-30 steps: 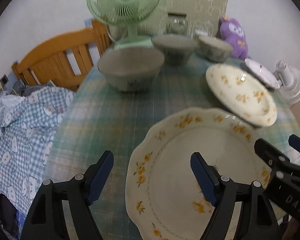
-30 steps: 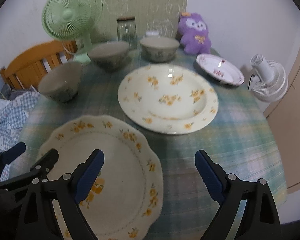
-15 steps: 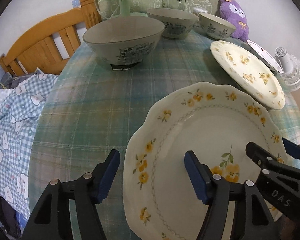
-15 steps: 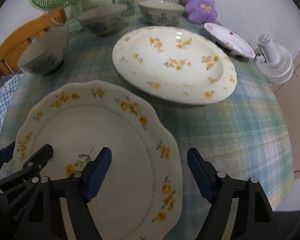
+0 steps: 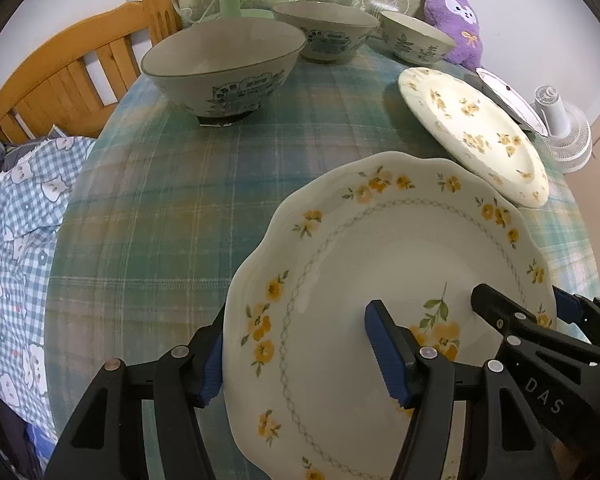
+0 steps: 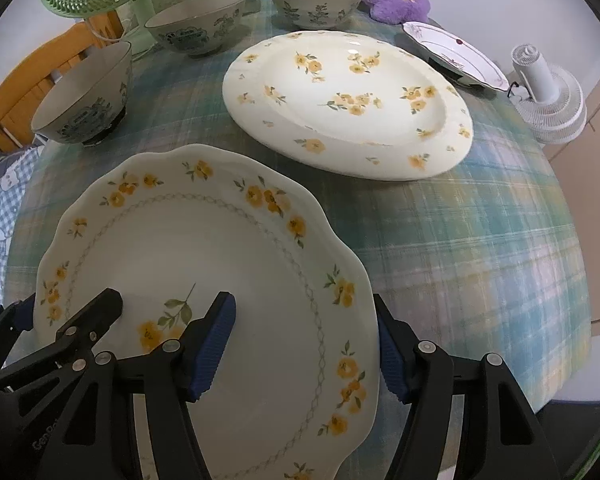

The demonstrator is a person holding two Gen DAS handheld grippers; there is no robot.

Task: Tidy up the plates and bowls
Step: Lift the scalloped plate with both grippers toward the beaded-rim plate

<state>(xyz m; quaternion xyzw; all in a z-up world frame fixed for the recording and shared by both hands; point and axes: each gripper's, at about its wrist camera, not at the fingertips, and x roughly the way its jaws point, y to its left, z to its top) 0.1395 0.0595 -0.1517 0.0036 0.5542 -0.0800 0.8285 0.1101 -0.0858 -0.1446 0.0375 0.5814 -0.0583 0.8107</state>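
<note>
On the round table [image 6: 480, 248], covered by a green and blue plaid cloth, the dishes are spread out. Farther back and to the right an oval flowered platter [image 6: 352, 100] is seen, with a small pink-trimmed plate [image 6: 456, 54] beyond it at the far right. At the near edge a scalloped plate [image 6: 204, 304] with yellow flowers is laid flat on the cloth. Three grey bowls are ranged along the far left: the near bowl [image 5: 224, 68], the middle bowl [image 5: 326, 30] and the far bowl [image 5: 414, 40], all upright and apart from one another.

The scalloped plate is straddled on both sides. By the left gripper [image 5: 300, 356] its left rim is bracketed, one pad outside the edge and one over the plate's face; by the right gripper [image 6: 304, 356] its right rim is bracketed likewise. Both sets of jaws are closing, roughly half open, and the rim is not yet pinched by either.
</note>
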